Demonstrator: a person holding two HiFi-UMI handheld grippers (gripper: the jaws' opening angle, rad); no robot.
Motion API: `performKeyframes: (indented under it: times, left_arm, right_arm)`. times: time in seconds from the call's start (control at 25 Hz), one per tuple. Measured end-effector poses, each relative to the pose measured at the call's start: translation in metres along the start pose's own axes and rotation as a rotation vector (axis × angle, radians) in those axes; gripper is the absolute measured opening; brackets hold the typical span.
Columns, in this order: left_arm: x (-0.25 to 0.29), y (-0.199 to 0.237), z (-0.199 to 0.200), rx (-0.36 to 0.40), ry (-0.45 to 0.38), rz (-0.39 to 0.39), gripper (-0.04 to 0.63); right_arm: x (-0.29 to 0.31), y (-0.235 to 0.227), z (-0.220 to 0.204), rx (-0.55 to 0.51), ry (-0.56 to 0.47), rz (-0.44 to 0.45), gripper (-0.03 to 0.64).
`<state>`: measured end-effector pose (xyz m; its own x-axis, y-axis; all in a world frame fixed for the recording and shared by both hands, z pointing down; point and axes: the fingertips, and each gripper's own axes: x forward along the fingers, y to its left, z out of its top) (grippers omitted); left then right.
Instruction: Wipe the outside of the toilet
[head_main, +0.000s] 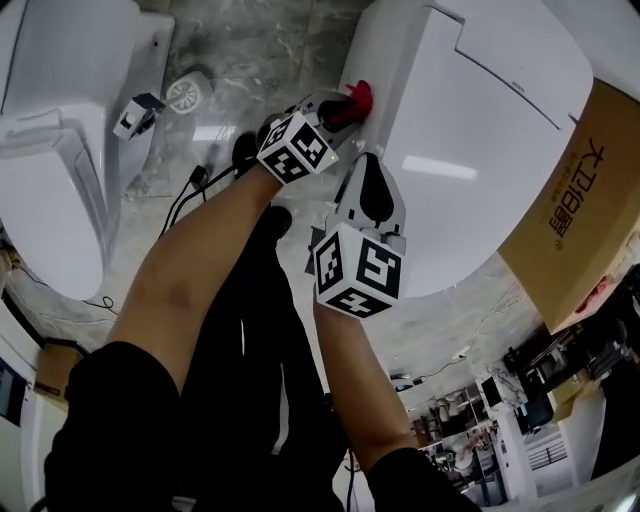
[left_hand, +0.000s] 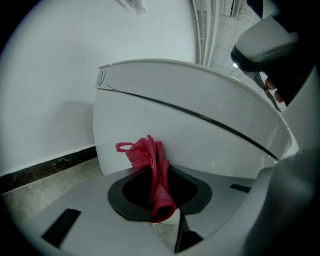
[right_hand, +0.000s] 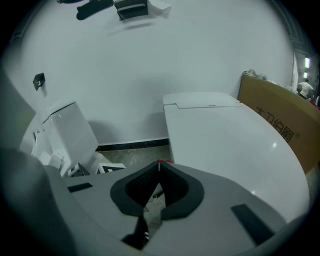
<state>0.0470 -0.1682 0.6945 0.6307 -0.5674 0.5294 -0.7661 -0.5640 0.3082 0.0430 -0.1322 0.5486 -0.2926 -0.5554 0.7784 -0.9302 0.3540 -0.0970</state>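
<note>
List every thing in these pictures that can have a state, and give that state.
left gripper: shut on the red cloth
red cloth: bunched, against the side of the toilet
right gripper: shut, nothing between its jaws
toilet lid: closed

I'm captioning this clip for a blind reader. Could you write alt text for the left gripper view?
The left gripper is clamped on a crumpled red cloth, holding it against the lower side of a white toilet whose lid is down. Behind are a white wall, a dark skirting strip and a marble floor.
</note>
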Motion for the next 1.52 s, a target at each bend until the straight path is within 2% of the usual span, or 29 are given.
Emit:
performKeyframes:
  times: [0.28, 0.44, 0.64, 0.8, 0.88, 0.96, 1.0, 1.04, 1.16, 1.28, 1.4, 1.52]
  left_arm:
    - [-0.021, -0.065, -0.029, -0.01, 0.023, 0.032, 0.098]
    - [-0.033, -0.109, -0.053, -0.03, 0.031, 0.02, 0.097]
    - [-0.041, -0.163, -0.084, -0.034, 0.074, -0.032, 0.097]
    - [-0.046, -0.204, -0.097, -0.108, 0.071, -0.073, 0.097]
    - [-0.047, -0.231, -0.108, -0.112, 0.113, -0.15, 0.097]
    - [-0.051, -0.267, -0.124, -0.069, 0.193, -0.282, 0.097]
    - [-0.056, -0.277, -0.131, -0.067, 0.217, -0.321, 0.097]
    - [-0.061, -0.278, -0.133, -0.092, 0.219, -0.325, 0.097]
    - [-0.078, -0.237, -0.119, -0.2, 0.162, -0.226, 0.097]
    - [-0.09, -0.153, -0.085, -0.242, 0.079, -0.092, 0.097]
    - [-0.092, -0.055, -0.041, -0.243, -0.006, 0.032, 0.097]
    - [-0.078, 0.028, 0.006, -0.201, -0.065, 0.092, 0.097]
  right_arm:
    - [-0.046, -0.018, -0.031, 0.011, -0.021, -0.006, 0.038]
    - [-0.076, -0.024, -0.057, -0.007, -0.017, -0.009, 0.04]
    - [-0.097, -0.037, -0.082, -0.006, -0.008, -0.013, 0.04]
    - [-0.101, -0.039, -0.086, 0.006, -0.001, -0.016, 0.04]
    - [-0.102, -0.036, -0.081, -0.004, -0.004, -0.007, 0.039]
    - [-0.101, -0.031, -0.071, -0.018, -0.008, 0.005, 0.04]
    - [-0.099, -0.028, -0.065, -0.025, -0.011, 0.012, 0.04]
    - [-0.097, -0.025, -0.057, -0.032, -0.015, 0.019, 0.04]
    - [-0.085, -0.009, -0.025, -0.066, -0.033, 0.049, 0.04]
    - [-0.062, 0.015, 0.012, -0.107, -0.059, 0.084, 0.04]
    - [-0.027, 0.039, 0.049, -0.126, -0.081, 0.117, 0.04]
    - [0.009, 0.056, 0.095, -0.148, -0.129, 0.131, 0.04]
